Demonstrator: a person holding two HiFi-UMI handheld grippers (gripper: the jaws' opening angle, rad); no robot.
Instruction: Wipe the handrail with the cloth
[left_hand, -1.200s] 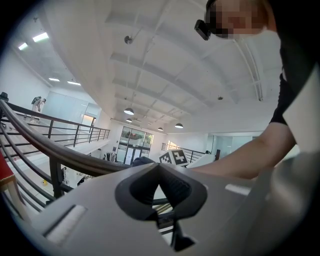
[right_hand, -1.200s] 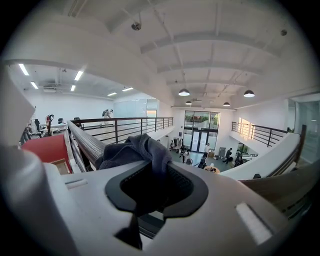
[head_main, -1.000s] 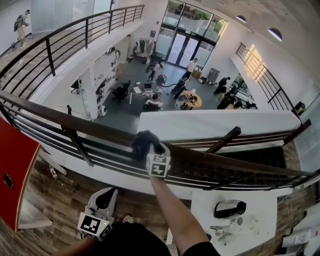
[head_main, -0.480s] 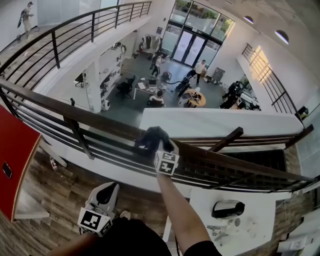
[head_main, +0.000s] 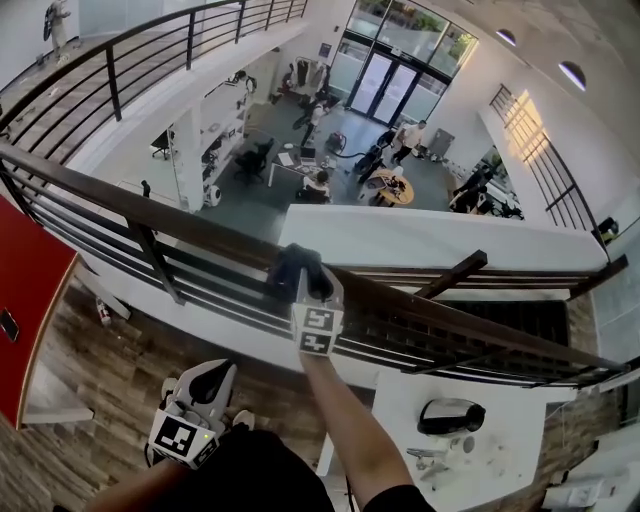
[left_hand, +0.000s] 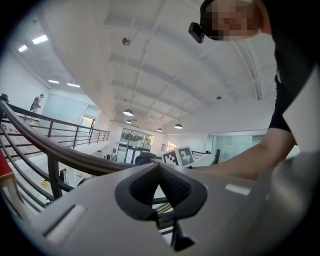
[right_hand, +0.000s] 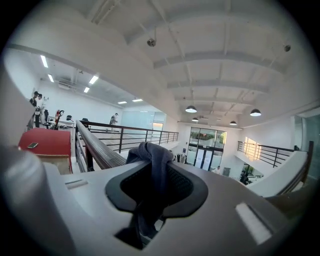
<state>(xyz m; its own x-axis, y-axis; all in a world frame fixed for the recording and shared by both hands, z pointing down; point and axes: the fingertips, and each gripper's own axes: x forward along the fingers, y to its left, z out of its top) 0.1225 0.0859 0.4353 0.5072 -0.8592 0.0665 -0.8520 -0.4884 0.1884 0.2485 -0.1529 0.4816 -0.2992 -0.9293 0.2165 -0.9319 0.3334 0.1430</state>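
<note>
A dark grey-blue cloth (head_main: 297, 271) lies bunched over the dark brown handrail (head_main: 140, 216) of a balcony railing, near its middle in the head view. My right gripper (head_main: 305, 286) is shut on the cloth and presses it on the rail; in the right gripper view the cloth (right_hand: 152, 162) hangs between the jaws beside the handrail (right_hand: 95, 147). My left gripper (head_main: 205, 385) hangs low by my body, short of the rail, shut and empty. In the left gripper view the handrail (left_hand: 60, 150) curves past on the left, and the left gripper (left_hand: 159, 167) holds nothing.
Beyond the railing is an open drop to a lower floor with desks and several people (head_main: 318, 183). A red cabinet (head_main: 25, 305) stands at my left on the wooden floor. A white table (head_main: 470, 430) with small items is at lower right. Dark posts (head_main: 155, 262) carry the rail.
The right gripper with the cloth slid slightly right along the rail, then back a little to the left. The left gripper stayed low by my body.
</note>
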